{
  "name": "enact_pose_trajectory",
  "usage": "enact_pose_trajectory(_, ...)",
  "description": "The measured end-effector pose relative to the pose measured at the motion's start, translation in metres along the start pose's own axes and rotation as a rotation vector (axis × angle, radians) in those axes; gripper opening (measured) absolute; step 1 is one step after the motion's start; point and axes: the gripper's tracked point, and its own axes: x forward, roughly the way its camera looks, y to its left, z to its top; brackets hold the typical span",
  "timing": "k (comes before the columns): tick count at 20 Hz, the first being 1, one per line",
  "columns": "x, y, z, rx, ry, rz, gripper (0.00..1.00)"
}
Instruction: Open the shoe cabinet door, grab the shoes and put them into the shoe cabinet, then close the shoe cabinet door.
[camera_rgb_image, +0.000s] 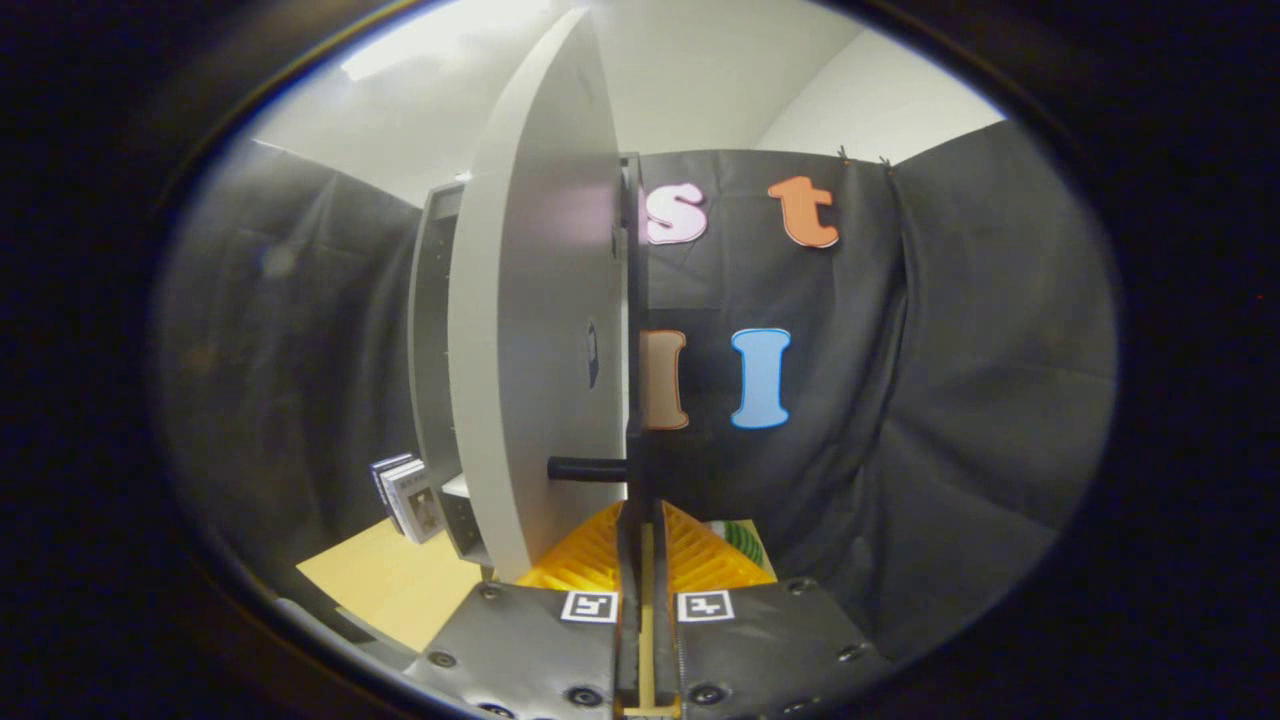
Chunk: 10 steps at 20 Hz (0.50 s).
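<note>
Swing the flat, matte grey cabinet door (540, 330) steadily on its hinge, pulling along its arc, not sideways. It stands edge-on, just ahead. The tongs (645, 530) are clenched on the door's thin near edge, right of the smooth, dark cylindrical handle (585, 468).

Small boxes (408, 495) stand on a tan table (390, 585) against black cloth (960, 400).

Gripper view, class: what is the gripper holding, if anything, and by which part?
The gripper is shut on the cabinet door, pinching its free edge just beside the handle.
</note>
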Motion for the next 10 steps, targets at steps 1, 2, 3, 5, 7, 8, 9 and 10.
enact_pose_trajectory(1, -0.001, 0.001, 0.000, 0.009, 0.000, -0.001, 0.07)
enact_pose_trajectory(2, -0.003, 0.001, 0.001, 0.014, -0.004, -0.006, 0.07)
enact_pose_trajectory(3, -0.007, -0.001, 0.004, 0.016, -0.012, -0.012, 0.07)
enact_pose_trajectory(5, -0.016, 0.001, 0.010, 0.011, -0.035, -0.024, 0.07)
enact_pose_trajectory(7, -0.029, 0.001, 0.013, 0.003, -0.052, -0.041, 0.07)
enact_pose_trajectory(8, -0.036, 0.002, 0.014, 0.000, -0.059, -0.051, 0.07)
enact_pose_trajectory(9, -0.040, 0.002, 0.013, 0.001, -0.058, -0.059, 0.07)
enact_pose_trajectory(10, -0.045, 0.003, 0.012, 0.007, -0.056, -0.068, 0.07)
